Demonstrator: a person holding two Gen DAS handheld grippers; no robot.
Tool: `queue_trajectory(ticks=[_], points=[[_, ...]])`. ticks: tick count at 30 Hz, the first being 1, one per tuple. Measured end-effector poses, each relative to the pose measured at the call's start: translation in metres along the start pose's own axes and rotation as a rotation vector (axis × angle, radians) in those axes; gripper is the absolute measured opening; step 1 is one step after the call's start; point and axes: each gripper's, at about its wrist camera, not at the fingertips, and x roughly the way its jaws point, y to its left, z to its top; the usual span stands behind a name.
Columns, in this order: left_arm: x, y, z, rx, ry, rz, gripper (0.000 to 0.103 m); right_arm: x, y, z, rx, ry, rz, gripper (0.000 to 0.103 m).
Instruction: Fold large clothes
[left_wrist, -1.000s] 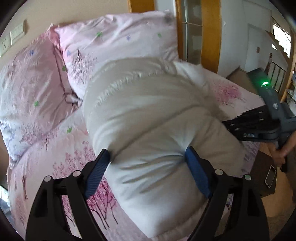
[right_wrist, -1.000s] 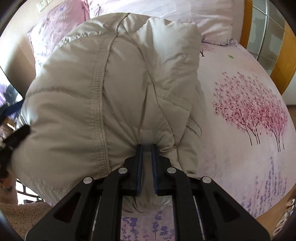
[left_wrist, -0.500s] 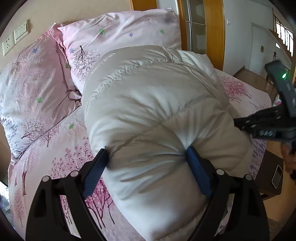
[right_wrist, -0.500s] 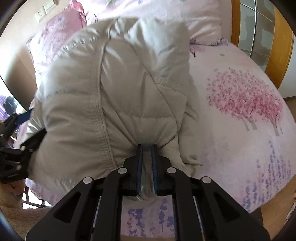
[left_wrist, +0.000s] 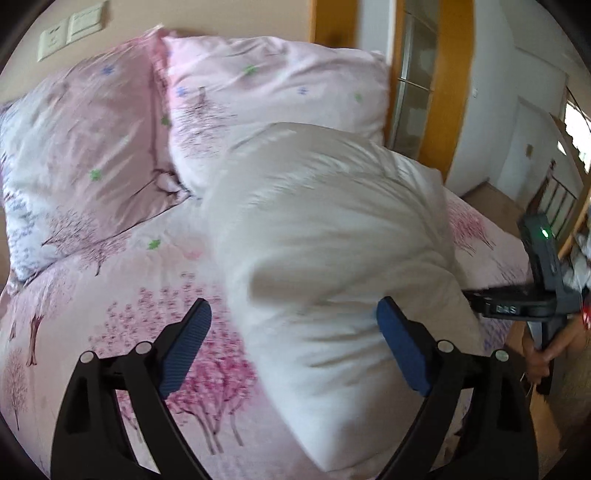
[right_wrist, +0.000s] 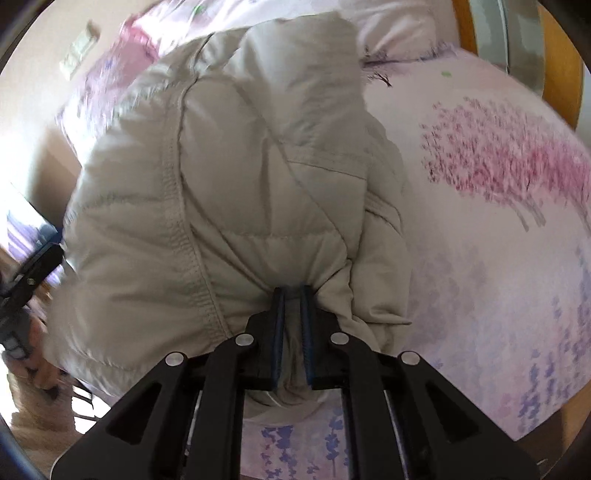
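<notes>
The right gripper (right_wrist: 291, 295) pinches a fold of the cream puffy jacket (right_wrist: 229, 192). The left gripper (left_wrist: 291, 332) is opening; its right pad touches the jacket, its left pad stands clear. The jacket is bundled on the pink floral bed (left_wrist: 92, 295); open sheet lies either side, two pillows (left_wrist: 266, 96) behind.
</notes>
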Motion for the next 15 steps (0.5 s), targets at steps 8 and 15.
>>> queue_trajectory(ticks=[8, 15], points=[[0.010, 0.055, 0.013, -0.160, 0.064, -0.091, 0.101, -0.049, -0.027, 0.040, 0.166, -0.091, 0.168, 0.092], [0.028, 0.066, 0.020, -0.204, 0.099, -0.157, 0.101, -0.023, -0.059, 0.077, 0.265, 0.035, 0.244, 0.098]])
